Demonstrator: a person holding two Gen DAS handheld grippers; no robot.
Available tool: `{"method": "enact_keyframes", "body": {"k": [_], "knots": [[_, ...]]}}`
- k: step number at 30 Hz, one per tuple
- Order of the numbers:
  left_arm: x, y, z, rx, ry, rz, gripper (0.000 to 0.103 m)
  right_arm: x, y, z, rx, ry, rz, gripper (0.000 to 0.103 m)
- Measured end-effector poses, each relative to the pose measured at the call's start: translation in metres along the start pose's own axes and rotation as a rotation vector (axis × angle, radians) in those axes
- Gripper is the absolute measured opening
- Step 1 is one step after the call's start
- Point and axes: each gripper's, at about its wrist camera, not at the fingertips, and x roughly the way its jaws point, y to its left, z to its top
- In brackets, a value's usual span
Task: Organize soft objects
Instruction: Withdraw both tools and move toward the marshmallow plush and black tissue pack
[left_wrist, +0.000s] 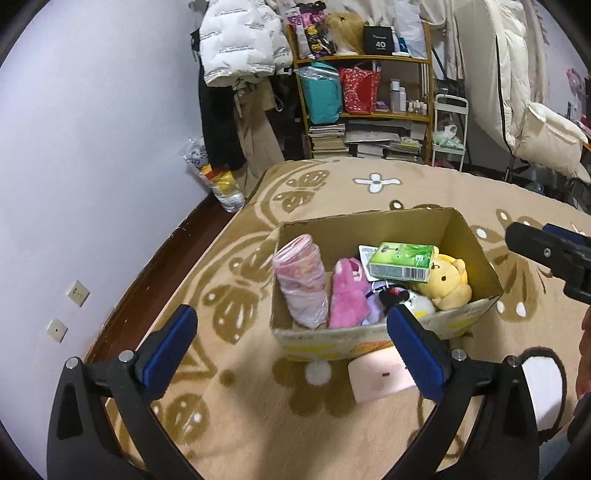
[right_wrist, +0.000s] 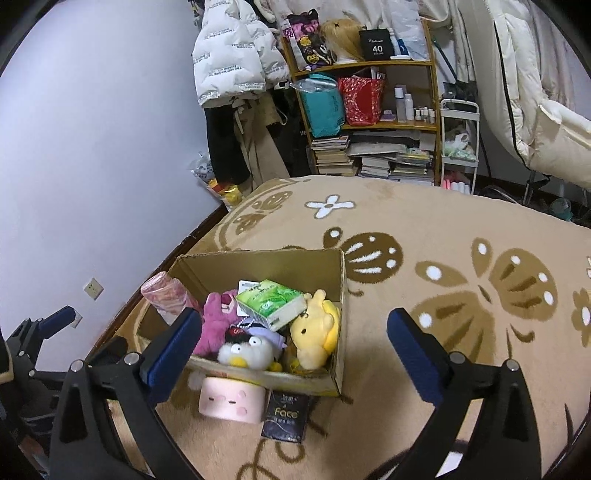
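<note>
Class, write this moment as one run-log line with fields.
left gripper: open, empty | right gripper: open, empty | cardboard box: holds plush toys, green tissue pack | pink plush block: outside box

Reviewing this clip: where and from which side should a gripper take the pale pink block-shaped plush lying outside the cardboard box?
Probably across the pale pink block-shaped plush at its two short ends, coming from above: it lies flat on the blanket, against the cardboard box, so its far side looks blocked.

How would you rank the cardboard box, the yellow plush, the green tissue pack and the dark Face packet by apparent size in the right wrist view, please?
1. cardboard box, clearly largest.
2. yellow plush and green tissue pack: they look alike, so unranked.
3. dark Face packet, smallest, although it lies nearer the camera.
</note>
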Motion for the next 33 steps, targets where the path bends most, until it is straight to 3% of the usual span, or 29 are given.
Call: {"method": "enact_keyframes", "body": {"k": [15,33], "knots": [[-0.002,-0.001,-0.026,-0.009,0.03,0.01,0.102,-0.01,0.008,-0.038,-0.035,0.051,-0.032,0.103],[0.043,-0.016,-0.035,0.031,0.112,0.001,0.102,0.037,-0.01,-0.055,0.019,0.182,-0.058,0.103]]}}
